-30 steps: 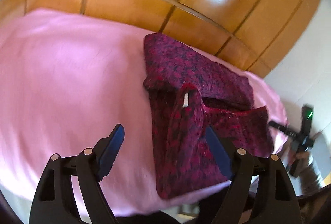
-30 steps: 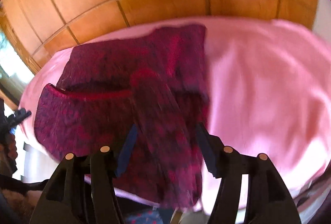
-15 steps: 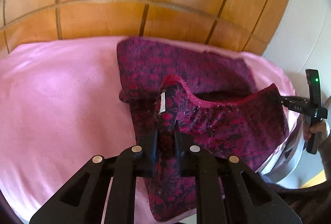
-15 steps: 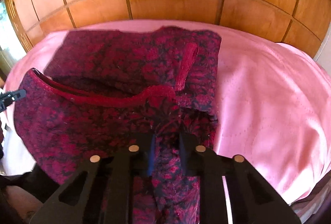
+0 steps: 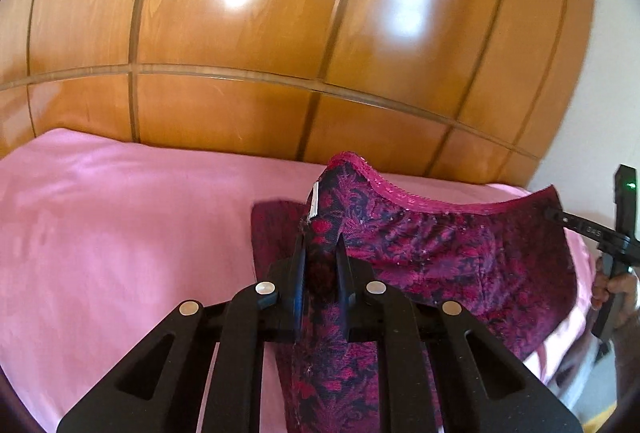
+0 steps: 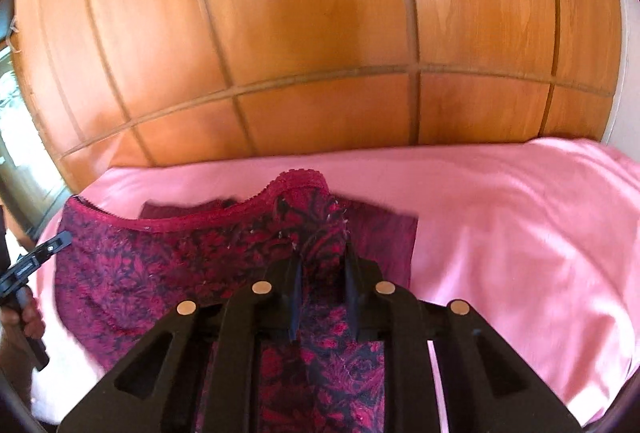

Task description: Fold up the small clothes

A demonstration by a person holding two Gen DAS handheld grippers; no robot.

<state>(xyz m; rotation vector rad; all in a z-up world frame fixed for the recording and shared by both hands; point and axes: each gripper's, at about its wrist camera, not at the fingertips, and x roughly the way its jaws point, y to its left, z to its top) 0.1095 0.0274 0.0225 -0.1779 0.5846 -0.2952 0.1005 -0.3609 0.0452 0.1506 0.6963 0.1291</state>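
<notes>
A dark red and magenta patterned garment [image 5: 432, 253] with a lace-trimmed hem hangs stretched between both grippers above the pink sheet [image 5: 120, 233]. My left gripper [image 5: 320, 253] is shut on its left corner, next to a small white label. My right gripper [image 6: 322, 257] is shut on the right corner of the garment [image 6: 160, 265]. Each gripper shows at the other view's edge, the right one in the left wrist view [image 5: 580, 231] and the left one in the right wrist view [image 6: 36, 253]. The garment's lower part still lies on the sheet.
The pink sheet [image 6: 520, 253] covers a bed. A glossy wooden panelled headboard [image 5: 280, 53] stands right behind it. A white wall [image 5: 600, 93] is at the right, a window [image 6: 12, 121] at the far left of the right wrist view.
Both grippers went from open over the garment to shut on its near corners, then lifted that edge up off the sheet and towards the headboard.
</notes>
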